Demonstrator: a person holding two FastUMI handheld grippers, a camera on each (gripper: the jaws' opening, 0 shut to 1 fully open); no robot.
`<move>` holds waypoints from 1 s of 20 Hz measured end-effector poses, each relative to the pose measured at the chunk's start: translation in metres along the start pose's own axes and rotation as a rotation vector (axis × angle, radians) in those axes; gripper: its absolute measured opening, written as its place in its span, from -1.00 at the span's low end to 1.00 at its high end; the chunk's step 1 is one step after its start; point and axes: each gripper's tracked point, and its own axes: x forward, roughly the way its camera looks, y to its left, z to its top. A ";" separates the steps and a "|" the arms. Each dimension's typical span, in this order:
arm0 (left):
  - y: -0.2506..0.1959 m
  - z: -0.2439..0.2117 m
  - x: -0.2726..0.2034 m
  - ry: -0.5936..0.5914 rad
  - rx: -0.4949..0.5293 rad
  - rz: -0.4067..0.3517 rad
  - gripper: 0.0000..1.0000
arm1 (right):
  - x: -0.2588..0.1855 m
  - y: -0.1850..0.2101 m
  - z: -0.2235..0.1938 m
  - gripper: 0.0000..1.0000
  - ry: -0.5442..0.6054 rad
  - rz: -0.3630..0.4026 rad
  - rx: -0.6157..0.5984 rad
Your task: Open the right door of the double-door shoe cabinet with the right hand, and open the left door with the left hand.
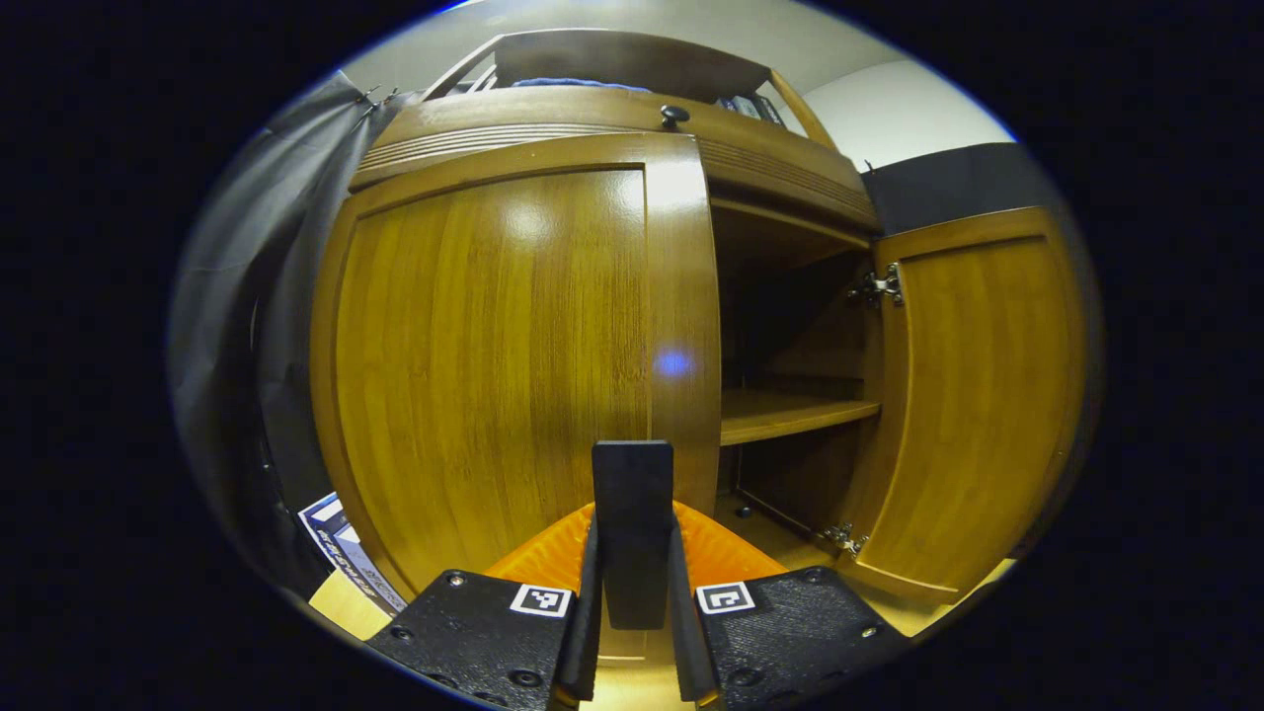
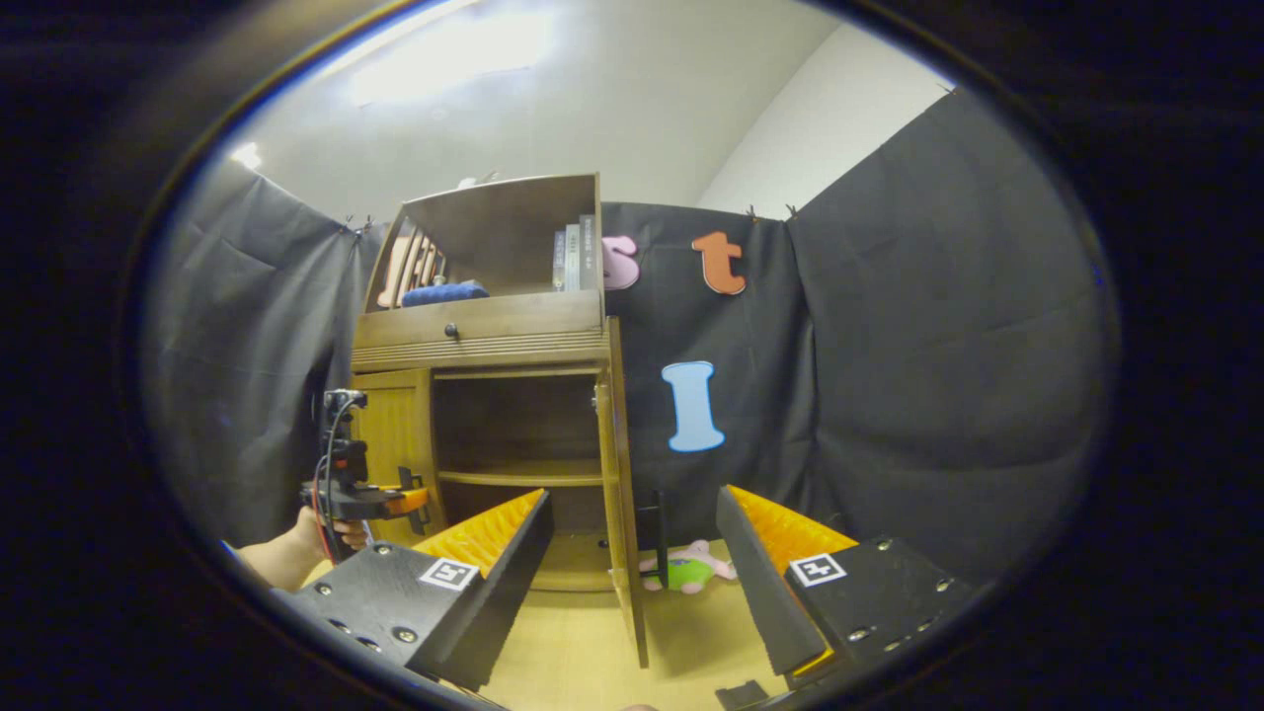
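In the left gripper view the left gripper (image 1: 633,553) is sitting closed on a dark flat upright handle (image 1: 632,513), its fingers pressing both sides of it, right at the free edge of the glossy brown wooden left door (image 1: 494,355) of the shoe cabinet (image 1: 612,123); this door is looking shut or very nearly so, so the step in hand is judged to be pulling it open; just right of the handle the cabinet's inside is showing, with a wooden shelf (image 1: 790,415) across it, and farther right the matching wooden right door (image 1: 978,395) is standing swung wide on its metal hinges (image 1: 879,286).

In the right gripper view the right gripper (image 2: 632,563) is hanging spread wide and holding nothing, well back from the cabinet; beyond it the right door (image 2: 622,494) is showing edge-on, already open, and the left gripper (image 2: 405,499) is at the left door (image 2: 395,444) (a hand (image 2: 326,538) is holding it); a small soft toy (image 2: 691,571) is lying on the pale floor (image 2: 583,652) near the black cloth wall (image 2: 889,346).

To do it well, the pull should be following the door's arc about its left-side hinges rather than running straight back; the grip is needing to stay firm, since the handle is thin and could slip.
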 end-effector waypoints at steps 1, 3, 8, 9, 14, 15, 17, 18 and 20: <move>0.001 0.000 -0.010 0.004 -0.001 -0.009 -0.34 | -0.001 0.004 0.003 0.96 -0.001 0.002 -0.004; 0.004 0.000 -0.027 0.010 0.005 -0.024 -0.37 | -0.003 0.015 0.009 0.96 -0.006 0.014 -0.015; 0.019 0.000 -0.070 -0.004 0.027 -0.037 -0.36 | -0.006 0.031 0.015 0.96 0.010 0.021 -0.038; 0.023 0.001 -0.078 -0.006 0.027 -0.036 -0.36 | -0.006 0.033 0.017 0.96 0.011 0.021 -0.043; 0.038 0.002 -0.105 -0.017 0.041 -0.049 -0.37 | -0.005 0.036 0.023 0.96 -0.001 0.015 -0.030; 0.041 0.002 -0.109 -0.015 0.039 -0.047 -0.34 | -0.004 0.035 0.022 0.97 -0.001 0.008 -0.030; 0.046 0.002 -0.117 -0.013 0.041 -0.042 -0.39 | -0.003 0.033 0.020 0.97 0.004 0.002 -0.025; 0.048 0.003 -0.120 -0.016 0.049 -0.042 -0.39 | -0.001 0.035 0.018 0.96 0.006 0.005 -0.020; 0.052 0.004 -0.125 -0.024 0.056 -0.035 -0.40 | 0.001 0.034 0.014 0.96 0.012 0.006 -0.015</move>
